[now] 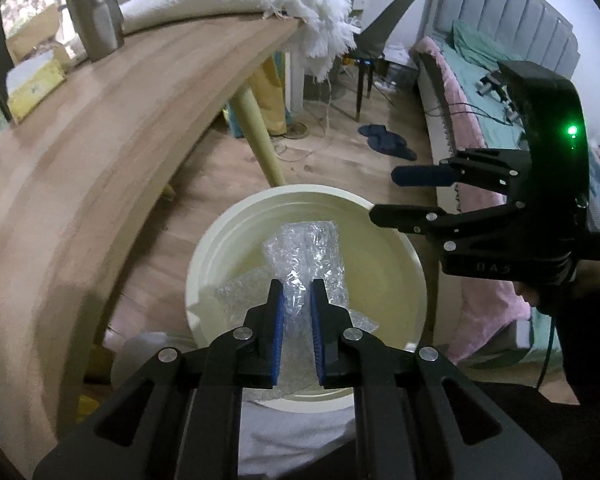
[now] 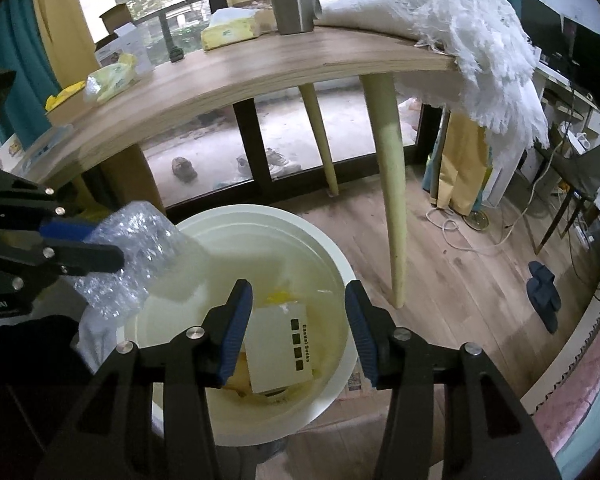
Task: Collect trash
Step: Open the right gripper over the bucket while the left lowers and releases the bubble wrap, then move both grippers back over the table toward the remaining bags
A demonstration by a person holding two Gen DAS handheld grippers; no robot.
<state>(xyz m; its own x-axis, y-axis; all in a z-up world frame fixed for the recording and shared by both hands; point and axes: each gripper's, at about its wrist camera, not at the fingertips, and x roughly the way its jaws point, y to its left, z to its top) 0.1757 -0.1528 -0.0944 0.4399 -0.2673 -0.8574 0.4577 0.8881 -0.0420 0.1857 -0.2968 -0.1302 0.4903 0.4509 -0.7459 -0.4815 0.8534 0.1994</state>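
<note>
- The left tongs [image 1: 297, 312] are clamped on a crumpled sheet of bubble wrap [image 1: 306, 256], the blue pads pinching its lower part. This looks like a carry grip, since the sheet is soft and only a pinch keeps it off the floor.
- The bubble wrap hangs right over the mouth of the cream bin [image 1: 414, 264]. Holding it there lets a simple release drop it inside, which I judge to be the step in hand.
- From the left tongs the sheet's long axis runs forward and away, in line with the fingers, and its free end points out past the fingertips over the bin's inside.
- In the right wrist view the same bubble wrap [image 2: 136, 256] sticks out from the left tongs [image 2: 100, 248] toward the bin [image 2: 332, 256], its loose end leaning over the near rim.
- The right tongs [image 2: 298, 332] stand apart with nothing between the pads. They hover over the bin, and straight beyond their fingertips a white card box [image 2: 278, 350] lies flat among yellow scraps on the bottom.
- The table [image 2: 236, 80] lies well beyond both tongs, and a yellow wrapper [image 2: 112, 76] rests on it, probably trash left to fetch.
</note>
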